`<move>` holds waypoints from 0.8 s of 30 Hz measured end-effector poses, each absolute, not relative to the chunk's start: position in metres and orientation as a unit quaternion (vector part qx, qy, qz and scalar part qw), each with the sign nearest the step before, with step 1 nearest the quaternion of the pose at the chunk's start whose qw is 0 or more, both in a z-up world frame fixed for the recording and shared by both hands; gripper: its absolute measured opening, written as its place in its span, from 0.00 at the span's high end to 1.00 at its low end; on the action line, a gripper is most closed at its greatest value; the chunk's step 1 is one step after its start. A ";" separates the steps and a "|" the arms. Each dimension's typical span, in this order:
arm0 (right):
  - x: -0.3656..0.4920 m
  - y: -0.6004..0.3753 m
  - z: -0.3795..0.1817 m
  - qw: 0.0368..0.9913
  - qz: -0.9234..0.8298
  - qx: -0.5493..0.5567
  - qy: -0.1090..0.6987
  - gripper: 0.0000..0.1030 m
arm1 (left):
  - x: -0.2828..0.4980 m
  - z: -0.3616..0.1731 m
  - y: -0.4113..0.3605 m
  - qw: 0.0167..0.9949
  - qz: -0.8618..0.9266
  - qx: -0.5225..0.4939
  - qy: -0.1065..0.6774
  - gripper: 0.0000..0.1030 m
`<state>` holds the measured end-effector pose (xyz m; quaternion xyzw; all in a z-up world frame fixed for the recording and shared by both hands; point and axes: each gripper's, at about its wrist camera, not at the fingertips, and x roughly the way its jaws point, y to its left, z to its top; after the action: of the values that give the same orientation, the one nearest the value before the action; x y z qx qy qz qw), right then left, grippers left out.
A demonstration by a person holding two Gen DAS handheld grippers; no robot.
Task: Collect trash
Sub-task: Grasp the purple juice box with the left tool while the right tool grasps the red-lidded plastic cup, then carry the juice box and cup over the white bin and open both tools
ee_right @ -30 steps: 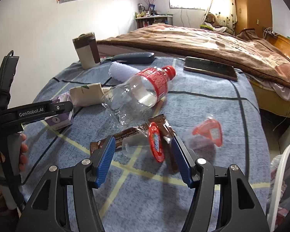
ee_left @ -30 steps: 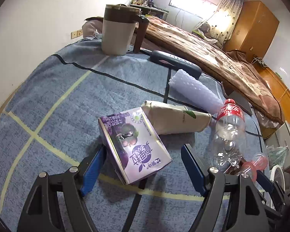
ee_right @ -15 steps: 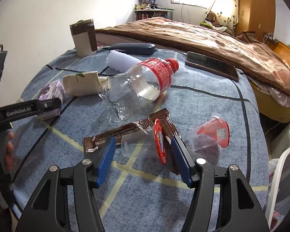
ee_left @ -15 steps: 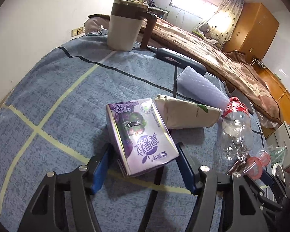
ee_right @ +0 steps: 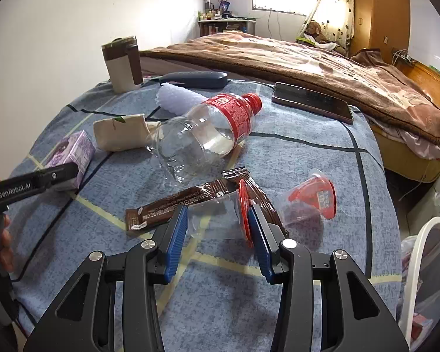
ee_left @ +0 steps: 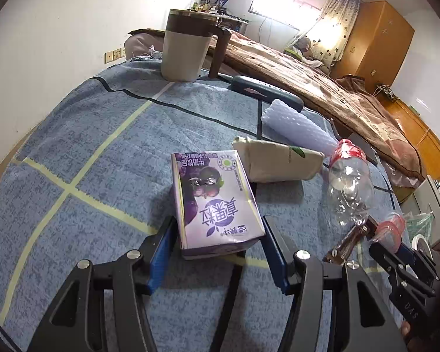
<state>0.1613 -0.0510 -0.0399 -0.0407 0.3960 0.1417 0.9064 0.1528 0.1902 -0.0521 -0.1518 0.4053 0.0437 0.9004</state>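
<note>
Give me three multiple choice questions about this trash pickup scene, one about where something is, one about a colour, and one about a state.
1. The purple carton lies:
A. between the left gripper's fingers
B. on the bed
C. inside the mug

2. The bottle's cap is:
A. blue
B. red
C. white

3. The bottle is:
A. upright
B. hanging
C. on its side

Answers: 1 A, the blue pads flank its near end. 2 B, the cap matches the red label. 3 C, it lies flat on the blue cloth.
</note>
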 end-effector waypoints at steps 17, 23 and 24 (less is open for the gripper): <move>0.157 -0.054 -0.039 0.907 0.147 -0.032 0.393 0.56 | 0.173 -0.060 0.192 0.896 0.078 -0.135 0.415 0.42; 0.152 -0.059 -0.037 0.910 0.148 -0.023 0.387 0.56 | 0.167 -0.053 0.181 0.904 0.068 -0.112 0.406 0.42; 0.152 -0.060 -0.036 0.910 0.148 -0.022 0.387 0.56 | 0.165 -0.051 0.179 0.906 0.065 -0.111 0.403 0.42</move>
<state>0.1518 -0.0602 -0.0364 -0.0219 0.3866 0.1479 0.9100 0.1649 0.1787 -0.0508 -0.1107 0.4028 0.0653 0.9062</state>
